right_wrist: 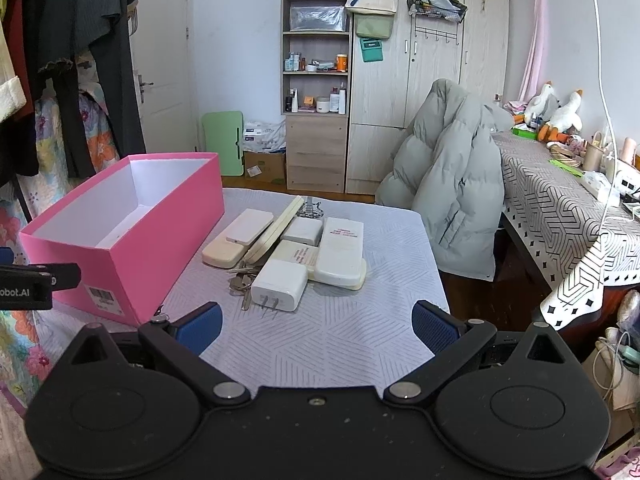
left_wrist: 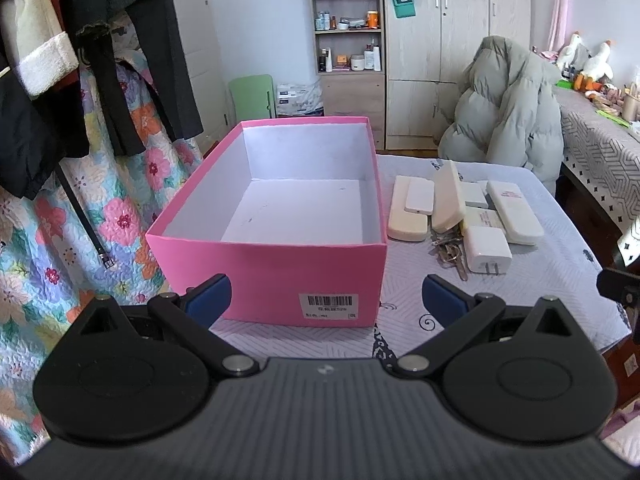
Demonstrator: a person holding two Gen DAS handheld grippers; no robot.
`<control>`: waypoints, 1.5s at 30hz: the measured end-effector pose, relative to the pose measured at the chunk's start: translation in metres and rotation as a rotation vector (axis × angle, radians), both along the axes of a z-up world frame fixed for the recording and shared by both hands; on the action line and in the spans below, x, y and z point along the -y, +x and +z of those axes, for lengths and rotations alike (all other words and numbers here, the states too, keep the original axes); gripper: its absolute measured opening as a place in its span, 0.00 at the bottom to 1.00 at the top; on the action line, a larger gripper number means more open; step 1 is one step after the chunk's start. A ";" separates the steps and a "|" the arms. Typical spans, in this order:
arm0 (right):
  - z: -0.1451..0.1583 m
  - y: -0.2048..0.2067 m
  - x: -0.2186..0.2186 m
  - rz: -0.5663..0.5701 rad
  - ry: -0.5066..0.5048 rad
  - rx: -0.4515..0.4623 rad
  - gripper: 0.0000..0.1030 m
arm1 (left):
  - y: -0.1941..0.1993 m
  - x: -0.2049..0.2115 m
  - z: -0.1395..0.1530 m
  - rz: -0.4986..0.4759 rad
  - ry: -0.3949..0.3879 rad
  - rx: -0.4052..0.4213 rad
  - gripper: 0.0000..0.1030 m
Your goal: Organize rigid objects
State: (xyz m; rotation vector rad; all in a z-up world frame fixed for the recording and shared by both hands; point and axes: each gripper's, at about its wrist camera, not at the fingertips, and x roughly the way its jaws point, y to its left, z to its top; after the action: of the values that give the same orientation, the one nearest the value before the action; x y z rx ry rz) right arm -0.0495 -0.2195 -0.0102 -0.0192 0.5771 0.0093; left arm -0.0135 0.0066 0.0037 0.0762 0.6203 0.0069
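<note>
At the far left we see dark clothes hanging over a flowered quilt; next comes the pink box, open-topped and white inside, standing on the counter with its barcode label facing us; nothing lies in it. Our left tool hovers just before the box's near wall, its blue pads spread wide and gripping nothing; one pad sits in front of the box's lower left corner, the other over bare cloth.

Right of the box, near it but not touching, lies the cluster of white and cream pieces: a long cream case with a smaller white block resting on top; a cream case tilted on edge leaning beside it; a bunch of keys partly tucked under the pile; a white plug charger at the front, prongs toward us; a flat white case with red print at the right edge. Our right tool hangs short of the charger, jaws wide apart and empty. Farther right, a grey puffer jacket drapes over a chair; beyond it a table with a patterned cloth.
</note>
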 end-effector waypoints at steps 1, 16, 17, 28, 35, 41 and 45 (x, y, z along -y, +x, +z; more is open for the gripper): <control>0.000 0.000 0.000 -0.001 0.000 0.000 0.99 | -0.001 0.001 0.000 -0.004 0.003 -0.001 1.00; -0.001 0.003 0.001 0.005 0.004 -0.016 0.99 | 0.000 -0.003 0.004 -0.021 -0.055 -0.009 1.00; -0.001 0.003 0.000 0.006 0.003 -0.016 0.99 | 0.000 -0.004 0.004 -0.020 -0.056 -0.009 1.00; -0.002 0.003 0.000 0.009 0.006 -0.021 0.99 | 0.000 -0.003 0.005 -0.037 -0.063 -0.016 1.00; 0.000 0.005 0.000 0.093 0.024 0.016 0.99 | 0.001 -0.001 0.018 -0.053 -0.040 -0.022 0.98; 0.015 0.021 0.014 0.217 0.089 0.120 0.99 | 0.009 -0.007 0.054 -0.129 0.020 0.023 0.98; 0.031 0.046 0.013 0.287 0.084 0.109 0.99 | 0.029 -0.017 0.071 -0.180 0.091 0.022 0.98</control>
State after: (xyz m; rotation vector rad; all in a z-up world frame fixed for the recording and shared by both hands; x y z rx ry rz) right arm -0.0037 -0.2321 0.0211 -0.0205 0.4608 0.3103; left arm 0.0151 0.0238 0.0751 0.2200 0.5890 -0.1382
